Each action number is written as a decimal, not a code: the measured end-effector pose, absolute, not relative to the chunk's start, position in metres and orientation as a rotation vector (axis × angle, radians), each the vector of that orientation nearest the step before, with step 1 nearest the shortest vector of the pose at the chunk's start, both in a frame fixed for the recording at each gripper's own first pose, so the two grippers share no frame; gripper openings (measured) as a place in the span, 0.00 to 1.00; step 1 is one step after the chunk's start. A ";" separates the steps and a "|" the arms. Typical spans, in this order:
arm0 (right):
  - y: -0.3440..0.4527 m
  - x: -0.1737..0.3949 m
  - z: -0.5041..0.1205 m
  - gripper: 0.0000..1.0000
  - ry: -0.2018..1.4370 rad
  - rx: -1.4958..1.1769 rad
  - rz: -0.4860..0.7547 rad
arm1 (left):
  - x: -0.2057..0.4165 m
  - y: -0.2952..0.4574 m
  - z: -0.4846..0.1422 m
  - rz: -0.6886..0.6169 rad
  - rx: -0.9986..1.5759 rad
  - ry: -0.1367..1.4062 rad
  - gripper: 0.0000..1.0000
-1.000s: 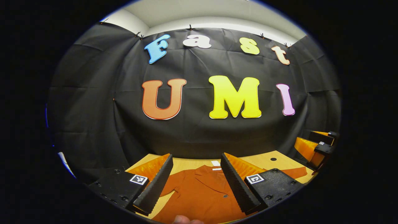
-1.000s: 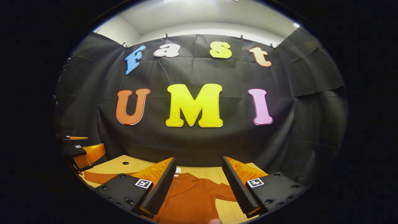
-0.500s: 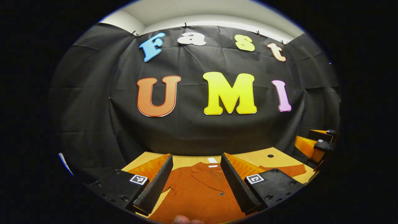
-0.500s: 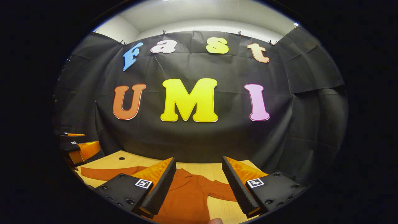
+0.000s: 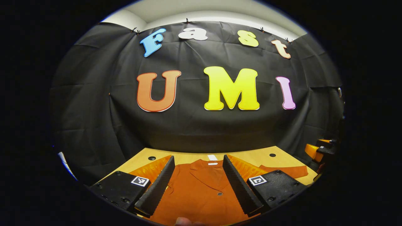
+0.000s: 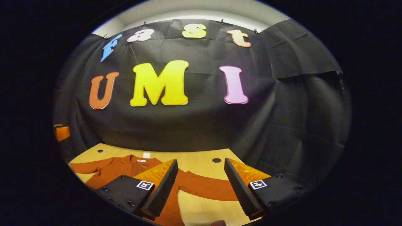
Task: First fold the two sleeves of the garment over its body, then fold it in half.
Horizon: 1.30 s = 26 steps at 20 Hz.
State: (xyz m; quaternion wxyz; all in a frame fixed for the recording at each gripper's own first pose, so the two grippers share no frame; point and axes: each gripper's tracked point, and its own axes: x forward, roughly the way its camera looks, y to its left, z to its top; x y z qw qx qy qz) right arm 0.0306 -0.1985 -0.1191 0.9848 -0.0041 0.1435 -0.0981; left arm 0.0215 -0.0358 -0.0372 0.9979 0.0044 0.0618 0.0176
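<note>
Right tongs [image 6: 200, 185] swung right, over garment [image 6: 201, 188] sleeve; left tongs [image 5: 198, 183] over body; both wide open, empty.

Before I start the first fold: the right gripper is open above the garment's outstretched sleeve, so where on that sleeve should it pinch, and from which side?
Likely near the cuff end of the sleeve, which lies flat and stretched away from the garment body on the table. Bring the right gripper down from above, one finger on each long edge, then carry it across the body.
</note>
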 end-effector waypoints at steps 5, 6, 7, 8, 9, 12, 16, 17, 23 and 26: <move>-0.288 0.030 -0.186 0.94 0.415 0.004 -0.312 | 0.029 -0.045 -0.046 0.059 0.032 0.168 0.99; -0.304 0.027 -0.201 0.94 0.442 0.012 -0.341 | 0.029 -0.047 -0.046 0.064 0.035 0.171 0.99; -0.317 0.025 -0.216 0.94 0.468 0.019 -0.366 | 0.030 -0.050 -0.046 0.068 0.043 0.173 0.99; -0.329 0.023 -0.231 0.95 0.497 0.027 -0.385 | 0.032 -0.052 -0.047 0.072 0.053 0.177 0.99; -0.339 0.020 -0.246 0.95 0.526 0.046 -0.400 | 0.032 -0.056 -0.049 0.076 0.060 0.185 0.99; -0.362 0.012 -0.290 0.95 0.614 0.113 -0.448 | 0.032 -0.063 -0.054 0.098 0.060 0.207 0.99; -0.385 0.007 -0.335 0.95 0.700 0.141 -0.532 | 0.028 -0.072 -0.062 0.103 0.069 0.238 0.99; -0.389 0.004 -0.340 0.95 0.713 0.152 -0.548 | 0.029 -0.073 -0.063 0.096 0.083 0.245 0.99; -0.392 -0.004 -0.369 0.96 0.785 0.175 -0.605 | 0.030 -0.065 -0.057 0.102 0.111 0.235 0.99; -0.389 -0.003 -0.370 0.90 0.792 0.182 -0.594 | 0.031 -0.059 -0.056 0.104 0.106 0.232 0.99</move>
